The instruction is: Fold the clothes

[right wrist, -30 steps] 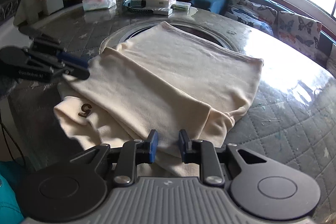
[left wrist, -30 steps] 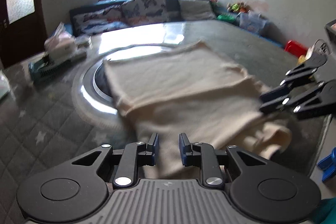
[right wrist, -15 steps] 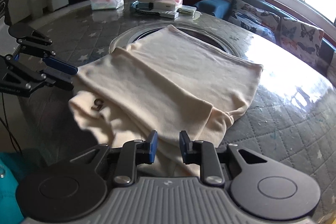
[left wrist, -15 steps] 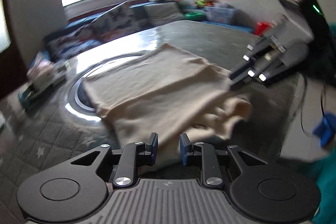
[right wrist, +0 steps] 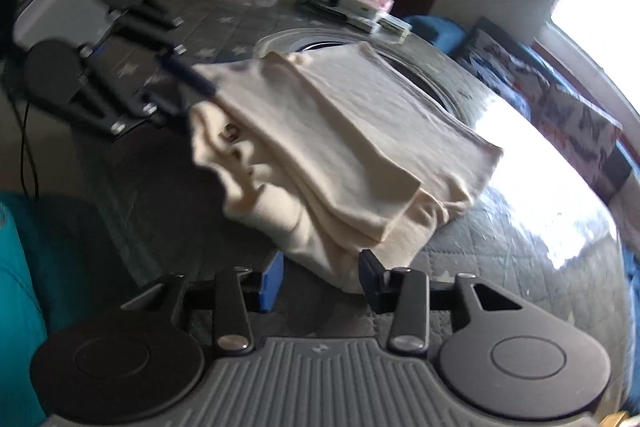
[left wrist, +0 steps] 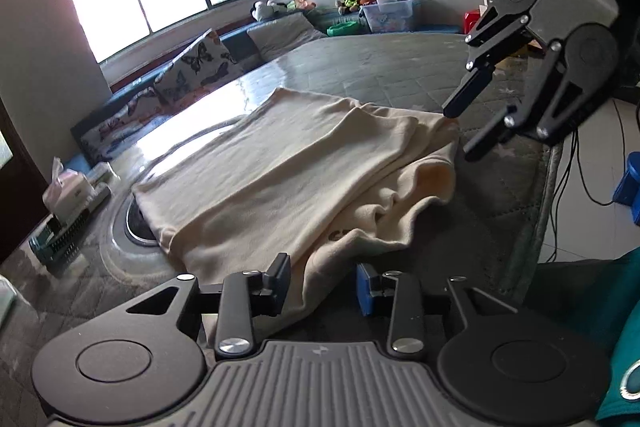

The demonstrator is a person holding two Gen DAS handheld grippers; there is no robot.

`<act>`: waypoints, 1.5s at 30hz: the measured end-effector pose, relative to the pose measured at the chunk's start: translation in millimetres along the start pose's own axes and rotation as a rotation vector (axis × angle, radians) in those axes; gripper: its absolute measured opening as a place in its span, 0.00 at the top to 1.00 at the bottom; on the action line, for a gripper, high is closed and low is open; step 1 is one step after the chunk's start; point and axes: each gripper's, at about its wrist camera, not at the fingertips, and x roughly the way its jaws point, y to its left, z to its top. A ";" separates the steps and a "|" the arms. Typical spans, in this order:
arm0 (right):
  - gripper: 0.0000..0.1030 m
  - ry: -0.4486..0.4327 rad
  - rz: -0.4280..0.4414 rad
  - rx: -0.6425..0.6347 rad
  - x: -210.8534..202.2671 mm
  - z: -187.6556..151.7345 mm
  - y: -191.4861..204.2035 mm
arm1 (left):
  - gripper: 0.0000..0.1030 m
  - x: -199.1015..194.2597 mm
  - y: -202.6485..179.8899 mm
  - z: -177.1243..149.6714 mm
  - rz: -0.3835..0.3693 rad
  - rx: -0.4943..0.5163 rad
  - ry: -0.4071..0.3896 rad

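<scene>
Dark print shows on the cream garment [right wrist: 320, 131], left of frame centre. It is too blurred to read.

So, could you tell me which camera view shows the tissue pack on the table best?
The left wrist view: the tissue pack sits sharp at the left, a tissue poking up from it, beside the cream garment. The right wrist view is motion-blurred; packs lie on the table's far side there, but I cannot tell which one it is.

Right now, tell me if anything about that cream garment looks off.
The cream garment is folded unevenly: its near edge by the table rim is bunched and wrinkled, with lower layers sticking out past the top fold. Both the left claw and right claw are open, holding nothing.
</scene>
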 end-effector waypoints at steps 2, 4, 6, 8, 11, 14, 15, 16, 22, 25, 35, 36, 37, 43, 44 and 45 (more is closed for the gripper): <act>0.53 -0.009 -0.007 -0.036 2.6 -0.4 6.6 | 0.81 0.3 -1.1 0.8 -0.006 0.001 -0.015; 0.52 -0.019 -0.013 -0.072 5.2 -0.8 13.2 | 0.89 -0.7 -0.3 3.1 -0.006 -0.008 -0.032; 0.50 -0.032 -0.023 -0.112 7.9 0.2 19.1 | 0.90 -2.1 7.1 8.3 -0.004 -0.049 -0.048; 0.50 -0.057 -0.034 -0.143 10.5 4.6 21.1 | 0.90 -2.8 19.9 15.1 -0.008 -0.114 -0.067; 0.50 -0.088 -0.025 -0.157 16.2 12.9 20.1 | 0.90 0.9 36.4 24.3 -0.010 -0.184 -0.083; 0.56 -0.083 0.019 -0.113 26.1 22.8 12.4 | 0.90 8.1 47.1 28.9 -0.013 -0.230 -0.080; 0.65 -0.075 0.039 -0.075 30.1 25.7 6.4 | 0.90 10.5 48.7 29.5 -0.009 -0.237 -0.075; 0.79 -0.068 0.058 -0.037 34.2 28.7 0.3 | 0.90 11.1 48.5 29.0 -0.007 -0.233 -0.070; 0.89 -0.062 0.147 0.172 41.2 37.9 -36.5 | 0.76 3.7 38.6 19.3 0.001 -0.163 -0.056; 0.89 -0.074 0.163 0.221 40.1 39.7 -47.9 | 0.72 0.7 31.1 11.1 0.024 -0.117 -0.041; 0.93 -0.131 0.117 0.202 28.4 37.8 -37.2 | 0.94 -4.1 22.3 -7.2 0.090 -0.028 -0.009; 0.93 -0.140 0.112 0.199 25.0 37.2 -35.3 | 0.95 -8.4 21.2 -6.6 0.094 -0.027 -0.018; 0.94 -0.151 0.109 0.194 21.0 36.6 -33.7 | 0.95 -13.1 19.8 -5.9 0.100 -0.025 -0.029; 0.94 -0.194 0.108 0.165 -16.1 32.9 -22.0 | 0.96 -60.2 9.9 0.9 0.082 -0.051 -0.088; 0.94 -0.198 0.112 0.160 -23.4 32.0 -19.3 | 0.96 -69.5 6.7 0.6 0.073 -0.050 -0.093; 0.94 -0.208 0.122 0.142 -37.3 30.3 -13.2 | 0.95 -78.7 2.8 -0.2 0.069 -0.047 -0.096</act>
